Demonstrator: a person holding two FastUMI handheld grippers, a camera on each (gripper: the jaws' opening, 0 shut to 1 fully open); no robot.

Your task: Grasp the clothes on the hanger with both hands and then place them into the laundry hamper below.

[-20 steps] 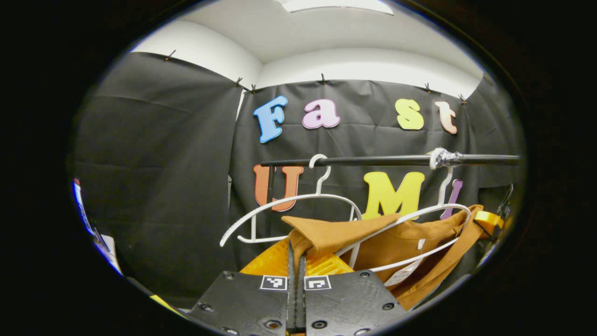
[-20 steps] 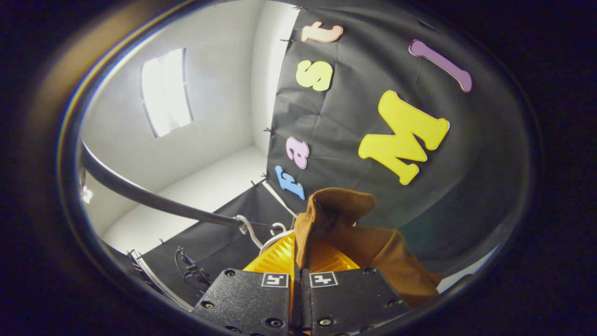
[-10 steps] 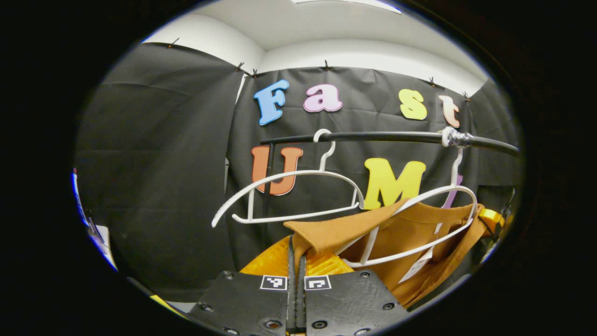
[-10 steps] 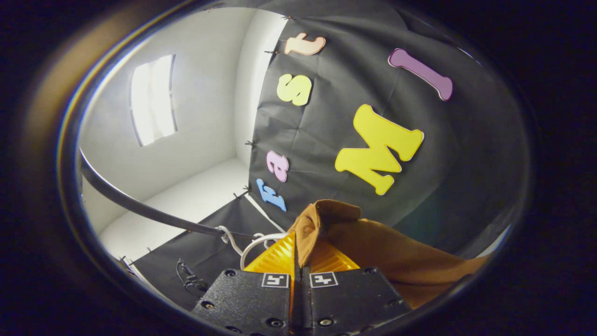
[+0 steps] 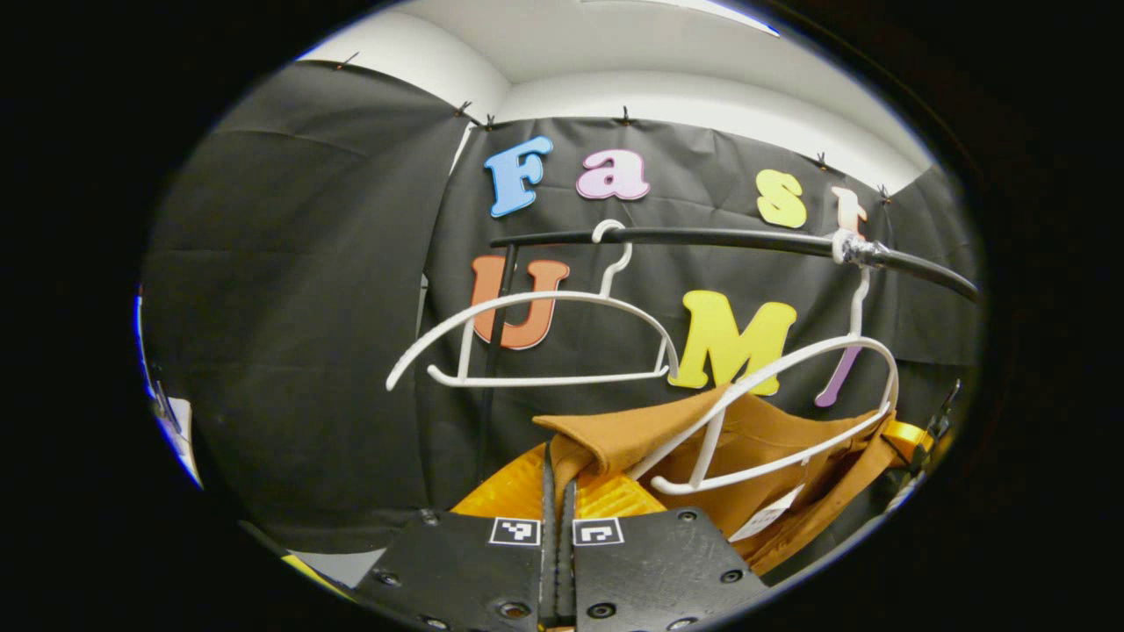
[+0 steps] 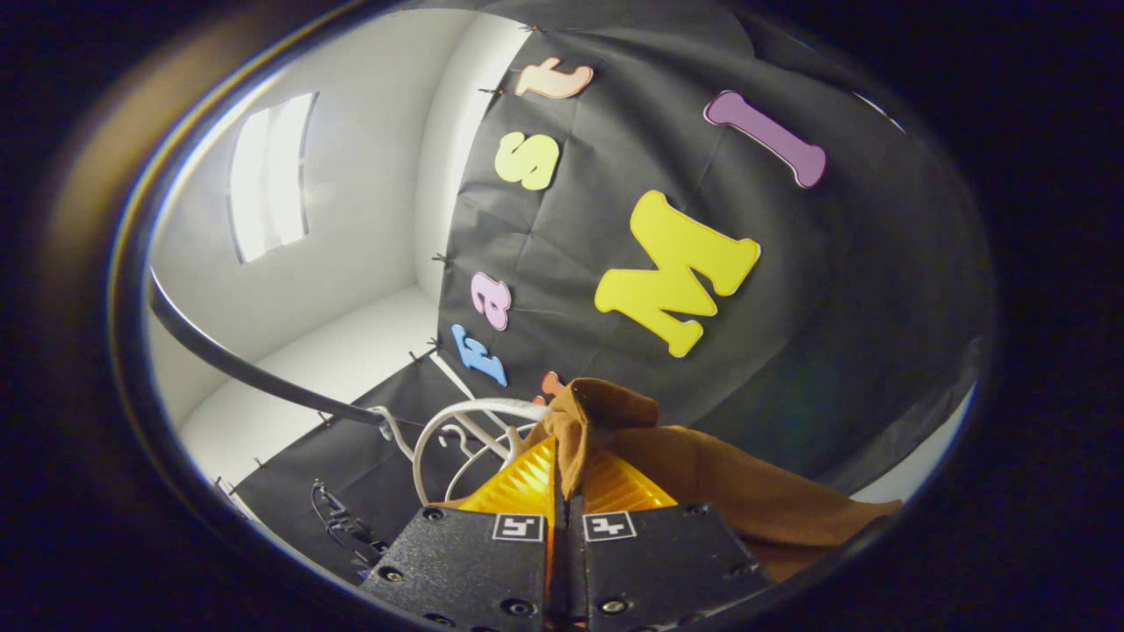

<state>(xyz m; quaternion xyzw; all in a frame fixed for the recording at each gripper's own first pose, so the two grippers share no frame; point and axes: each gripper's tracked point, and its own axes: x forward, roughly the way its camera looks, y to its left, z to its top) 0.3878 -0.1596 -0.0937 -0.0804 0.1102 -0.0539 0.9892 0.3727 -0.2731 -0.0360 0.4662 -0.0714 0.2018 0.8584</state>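
Below the rail (image 5: pixel 729 237), both claws clamp the shirt (image 5: pixel 764 439): left claw (image 5: pixel 557 478) on one edge, right claw (image 6: pixel 562 470) on another. Its hanger (image 5: pixel 790 412) tilts within the neckline; an empty hanger (image 5: pixel 527 338) hangs beside.

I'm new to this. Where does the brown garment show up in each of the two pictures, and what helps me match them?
Left gripper view: the brown garment lies low and right of centre, draped under a white hanger, one corner pinched in the left gripper.
Right gripper view: the garment sits at the bottom centre, trailing right, pinched in the right gripper.
Shared landmark: the black rail holding the hangers.
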